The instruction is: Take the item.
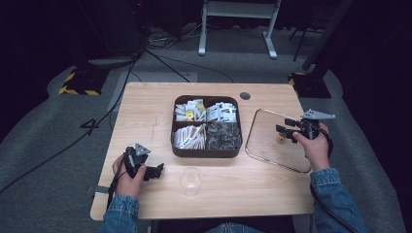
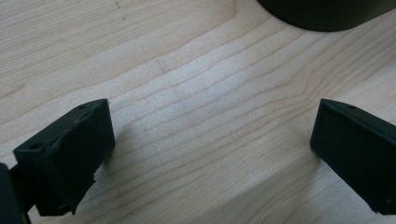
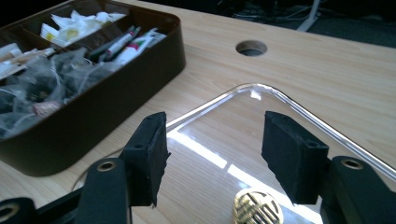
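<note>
Right gripper (image 1: 286,130) hovers over the clear lid (image 1: 277,141), which lies flat on the table (image 1: 145,102) just right of the brown box (image 1: 206,151); jaws spread, nothing between them, and in the right gripper view the gold knob (image 3: 258,206) sits low between the jaws, just under them. Lid (image 3: 280,116) looks like thin glass or hard plastic: stiff, smooth, probably slippery, likely to chip if knocked on the box rim. Edges lie flush on the wood, so the knob is the sensible place to pinch; small and rounded, so it wants a square, centred grip. Left gripper (image 1: 154,171) rests low on the table near the front left, jaws wide apart, bare wood between them. Clear cup (image 1: 190,181) stands just right of it, apart from the box. Box holds sachets and packets in four compartments.
</note>
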`<action>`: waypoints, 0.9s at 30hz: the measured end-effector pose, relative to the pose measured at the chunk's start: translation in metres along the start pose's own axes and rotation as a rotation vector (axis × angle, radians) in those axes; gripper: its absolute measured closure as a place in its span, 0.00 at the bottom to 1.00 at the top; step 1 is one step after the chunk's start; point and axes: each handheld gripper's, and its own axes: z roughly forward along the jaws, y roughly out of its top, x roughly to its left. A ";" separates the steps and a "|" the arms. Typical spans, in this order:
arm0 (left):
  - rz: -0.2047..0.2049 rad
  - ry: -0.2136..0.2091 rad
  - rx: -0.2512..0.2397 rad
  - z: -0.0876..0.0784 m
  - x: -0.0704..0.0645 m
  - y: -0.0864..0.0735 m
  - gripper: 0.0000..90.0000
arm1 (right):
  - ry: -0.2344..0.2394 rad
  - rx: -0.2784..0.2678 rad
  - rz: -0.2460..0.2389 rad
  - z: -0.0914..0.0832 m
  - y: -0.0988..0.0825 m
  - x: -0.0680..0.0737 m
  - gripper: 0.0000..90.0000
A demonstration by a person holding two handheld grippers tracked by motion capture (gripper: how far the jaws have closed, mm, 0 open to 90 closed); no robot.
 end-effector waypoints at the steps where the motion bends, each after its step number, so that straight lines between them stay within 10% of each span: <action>1: 0.002 0.000 0.000 0.000 0.000 0.000 0.00 | 0.008 -0.006 -0.009 0.001 0.003 0.003 0.46; 27: -0.028 0.024 0.001 -0.001 -0.004 -0.002 0.00 | 0.207 -0.027 -0.119 0.052 0.050 0.070 0.45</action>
